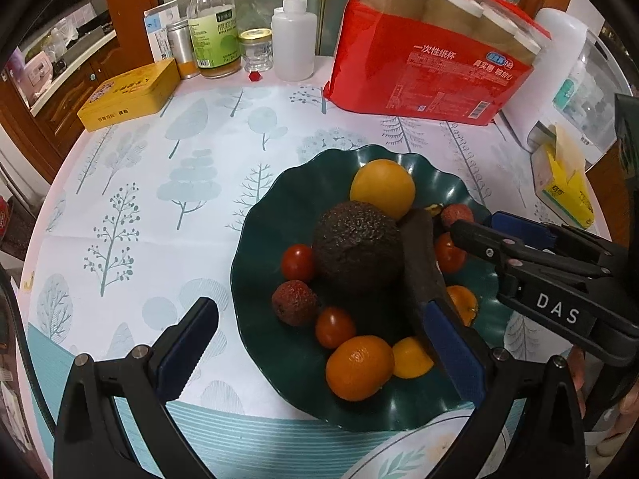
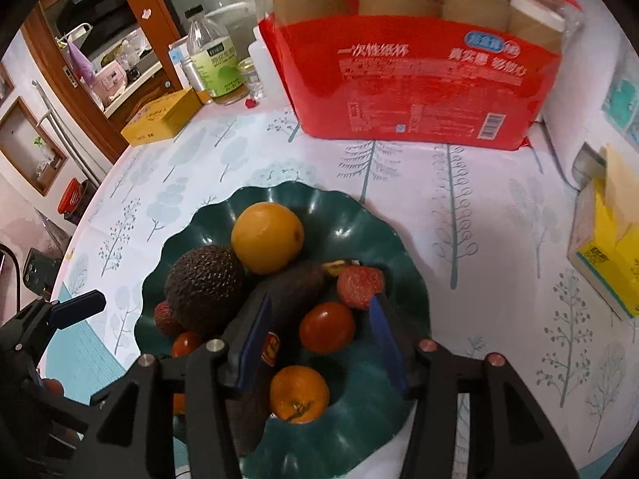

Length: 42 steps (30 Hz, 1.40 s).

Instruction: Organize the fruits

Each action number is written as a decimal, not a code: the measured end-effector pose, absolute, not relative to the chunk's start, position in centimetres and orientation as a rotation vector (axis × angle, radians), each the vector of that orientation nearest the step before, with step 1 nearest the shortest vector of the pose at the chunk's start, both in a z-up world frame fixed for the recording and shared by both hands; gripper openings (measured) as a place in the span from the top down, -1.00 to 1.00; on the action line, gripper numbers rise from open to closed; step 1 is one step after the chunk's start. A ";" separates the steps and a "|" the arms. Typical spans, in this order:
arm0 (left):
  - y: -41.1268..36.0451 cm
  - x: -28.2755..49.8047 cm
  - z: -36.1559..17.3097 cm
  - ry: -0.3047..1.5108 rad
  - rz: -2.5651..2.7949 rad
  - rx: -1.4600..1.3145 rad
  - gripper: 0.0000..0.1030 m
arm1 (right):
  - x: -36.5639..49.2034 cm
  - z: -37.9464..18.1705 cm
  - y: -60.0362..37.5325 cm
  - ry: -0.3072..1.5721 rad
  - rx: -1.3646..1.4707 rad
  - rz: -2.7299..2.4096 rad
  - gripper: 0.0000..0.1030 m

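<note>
**Green plate holds the fruit; both grippers spread wide**

Dark green and scalloped, the plate (image 1: 259,239) sits on a tablecloth (image 1: 139,199) printed with pale trees. At its centre lies a black avocado (image 1: 357,247), with an orange (image 1: 382,189) touching it at 1 o'clock. A dark, overripe banana (image 1: 421,263) runs from the centre toward 5 o'clock; in the right wrist view it carries a small red sticker whose writing is too small to read. Cherry tomatoes (image 1: 297,262) lie at 9 and 7 o'clock of the avocado, a lychee (image 1: 294,302) between them, and a tangerine (image 1: 359,367) at 6 o'clock on the plate.

The left gripper (image 1: 319,335) hovers at the plate's near edge, its jaws wide apart and empty; one blue pad is over the tablecloth, the other over the banana. The right gripper (image 2: 319,343) reaches in from 3 o'clock, lettered "DAS" on its side. Its jaws also stand wide, holding nothing, with a tomato (image 2: 326,327) between the pads, the banana just beside one pad and a second lychee (image 2: 360,286) at the tip of the other.

At 12 o'clock stands a red pack (image 1: 427,68) of paper cups printed "一次性纸杯". At 11 o'clock a bottle (image 1: 213,32) has a green label reading "APPLE CIDER", though the rest is unclear. A yellow tin (image 1: 129,94) lies at 10 o'clock, its print illegible.
</note>
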<state>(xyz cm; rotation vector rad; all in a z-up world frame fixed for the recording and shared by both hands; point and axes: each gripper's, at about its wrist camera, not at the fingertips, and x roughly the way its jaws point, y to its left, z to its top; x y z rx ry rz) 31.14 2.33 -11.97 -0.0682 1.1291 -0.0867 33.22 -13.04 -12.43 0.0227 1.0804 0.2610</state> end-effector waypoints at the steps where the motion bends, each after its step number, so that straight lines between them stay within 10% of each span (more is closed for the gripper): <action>1: 2.3 30.9 -11.7 1.125 -0.087 -0.070 -0.99 | 33.0 -12.2 -13.2 1.073 0.024 0.257 0.00; 42: 1.6 8.0 -3.3 1.030 -0.058 -0.083 -0.99 | 7.5 -4.0 -15.7 0.959 0.065 0.167 -0.05</action>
